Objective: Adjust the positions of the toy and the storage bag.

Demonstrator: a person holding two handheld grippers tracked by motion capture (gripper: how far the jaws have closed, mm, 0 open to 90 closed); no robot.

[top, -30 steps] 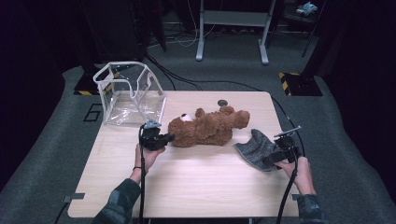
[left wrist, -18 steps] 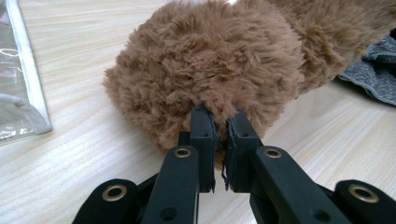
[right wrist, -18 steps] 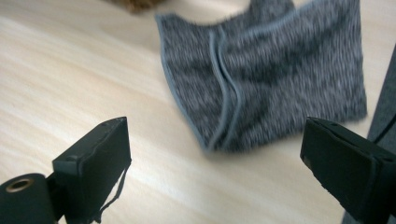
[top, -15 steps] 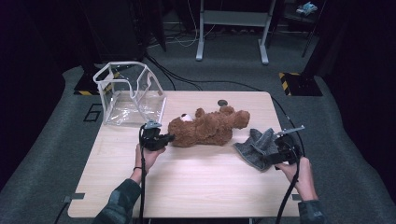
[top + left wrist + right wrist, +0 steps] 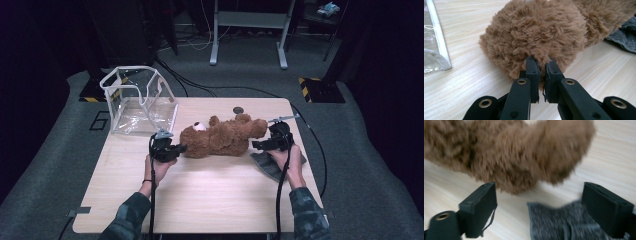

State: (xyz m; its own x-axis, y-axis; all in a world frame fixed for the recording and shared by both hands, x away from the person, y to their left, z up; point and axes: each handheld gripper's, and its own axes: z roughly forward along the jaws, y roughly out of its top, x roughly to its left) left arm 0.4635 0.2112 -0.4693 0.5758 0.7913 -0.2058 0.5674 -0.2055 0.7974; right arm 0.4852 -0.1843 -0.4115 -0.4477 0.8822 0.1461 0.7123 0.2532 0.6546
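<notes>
Beside the teddy bear point(image 5: 222, 136): right gripper point(image 5: 272, 142) now off the grey cloth point(image 5: 267, 164), jaws spread empty; left gripper point(image 5: 541, 72) clamped on fur, probably readying a two-handed lift.

A small dark disc point(image 5: 238, 110) (flat, round) lies near the table's point(image 5: 210, 200) far edge.

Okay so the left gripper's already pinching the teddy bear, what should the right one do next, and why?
Probably ease the right gripper forward and close on the teddy bear. Its jaws stand wide open just short of the bear's leg, above the grey cloth, while the left gripper is pinched on the head fur.
</notes>
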